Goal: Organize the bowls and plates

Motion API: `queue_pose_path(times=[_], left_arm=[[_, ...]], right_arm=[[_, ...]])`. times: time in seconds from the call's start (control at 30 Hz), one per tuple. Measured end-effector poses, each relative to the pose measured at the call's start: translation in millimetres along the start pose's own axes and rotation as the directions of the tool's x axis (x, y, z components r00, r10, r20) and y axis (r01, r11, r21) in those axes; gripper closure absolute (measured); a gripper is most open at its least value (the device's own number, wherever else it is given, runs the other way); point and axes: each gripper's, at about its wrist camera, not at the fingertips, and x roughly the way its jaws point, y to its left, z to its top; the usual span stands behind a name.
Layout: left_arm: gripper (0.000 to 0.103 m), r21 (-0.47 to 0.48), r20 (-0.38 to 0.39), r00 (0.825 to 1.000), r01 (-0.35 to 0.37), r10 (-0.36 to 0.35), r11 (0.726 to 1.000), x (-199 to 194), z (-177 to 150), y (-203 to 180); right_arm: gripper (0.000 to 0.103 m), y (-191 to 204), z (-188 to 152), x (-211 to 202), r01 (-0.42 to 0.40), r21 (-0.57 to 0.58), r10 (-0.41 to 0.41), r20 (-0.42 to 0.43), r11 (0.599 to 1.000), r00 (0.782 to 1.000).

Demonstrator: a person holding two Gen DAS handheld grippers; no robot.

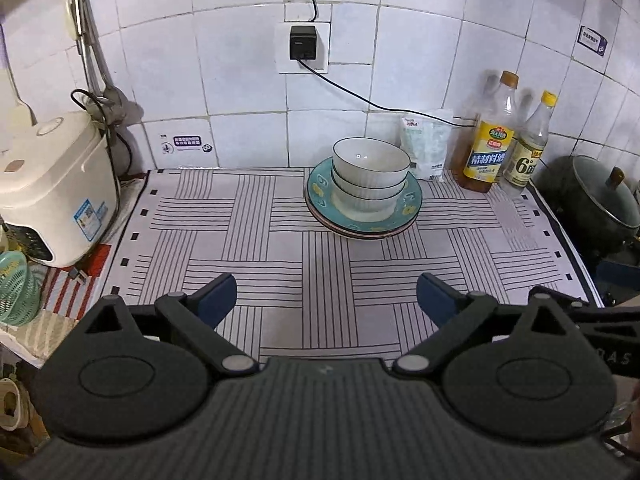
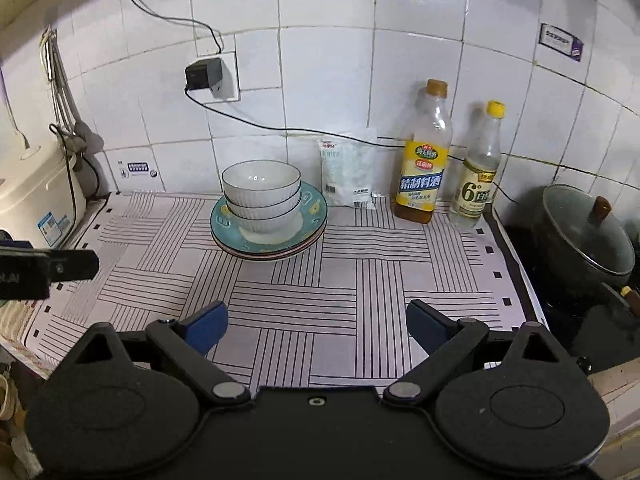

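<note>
Three bowls [image 1: 370, 172], stacked plates [image 1: 362, 220] of uncertain number, two bottles [image 1: 506, 136].

A striped mat [image 1: 280, 264] covers the counter, bearing stacked plates [image 1: 320, 200], two bottles [image 1: 486, 152], perhaps a pouch [image 1: 426, 148].

You are working in a home kitchen: glossy white wall tiles [image 1: 248, 76] back the counter, a cream plastic rice cooker [image 1: 56, 188] sits at the left, two clear seasoning bottles [image 2: 426, 160] stand by the wall, and a dark lidded cooking pot [image 2: 588, 236] rests on the right.
</note>
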Motion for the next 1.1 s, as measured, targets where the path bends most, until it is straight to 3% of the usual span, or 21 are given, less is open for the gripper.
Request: queue_pose_path(times=[0.33,1.1], left_arm=[[0.006,-0.016,0.041,0.999,-0.012,0.013,1.000,-11,-13,0],[0.006,0.021,0.084,0.995,-0.060,0.058,0.998,-10,-26,-6]], right_arm=[[0.005,9,-10,-19,0.021,-0.031,-0.019,0.073,0.999,0.997],[0.005,9,-20,-17,0.046,-0.006,-0.046,0.071,0.999,0.996]])
